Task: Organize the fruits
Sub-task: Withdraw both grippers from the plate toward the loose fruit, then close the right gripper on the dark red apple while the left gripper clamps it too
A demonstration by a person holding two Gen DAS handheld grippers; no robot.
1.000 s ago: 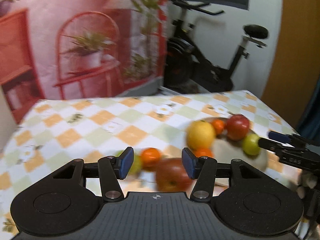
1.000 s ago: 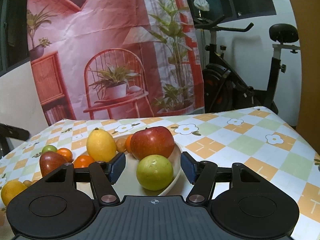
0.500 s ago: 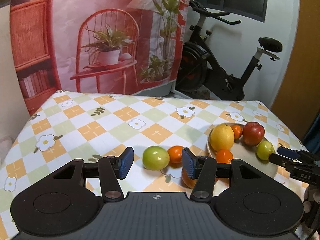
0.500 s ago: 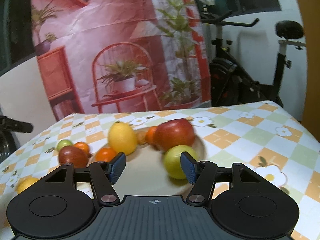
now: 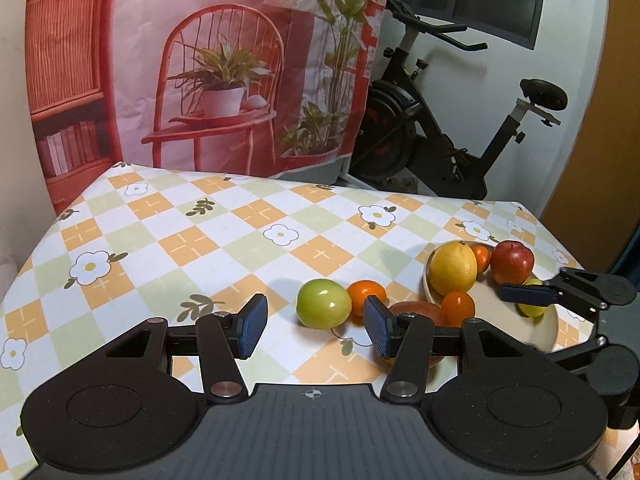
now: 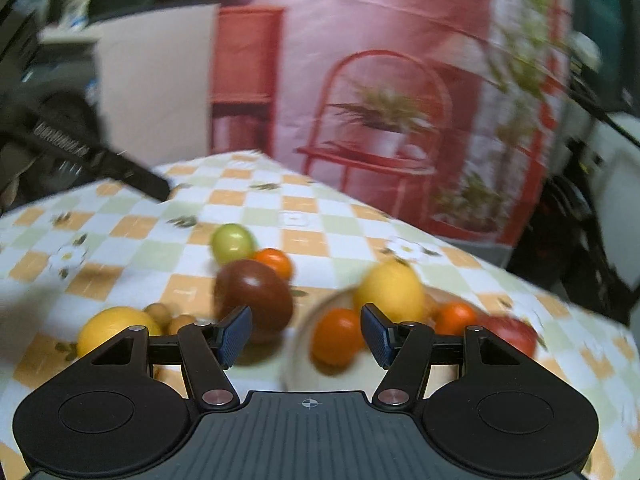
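1. Five fruits sat in the plate (image 5: 550,330): a yellow citrus (image 5: 454,267), two small oranges, a red apple (image 5: 513,261) and a green fruit.
2. You had more to gather from the tablecloth (image 5: 192,240): a green apple (image 5: 323,303), an orange (image 5: 366,293), a dark red apple (image 6: 253,298) and a yellow fruit (image 6: 116,326).
3. Your left gripper (image 5: 316,326) and right gripper (image 6: 306,335) both stood parted, grasping nothing.
4. Blur smeared the right wrist view; the two small brown fruits (image 6: 168,318) were hard to identify.

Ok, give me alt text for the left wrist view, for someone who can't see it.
The open, empty left gripper points at a green apple and small orange on a checked tablecloth. To the right, a cream plate holds more fruit, the right gripper over it.
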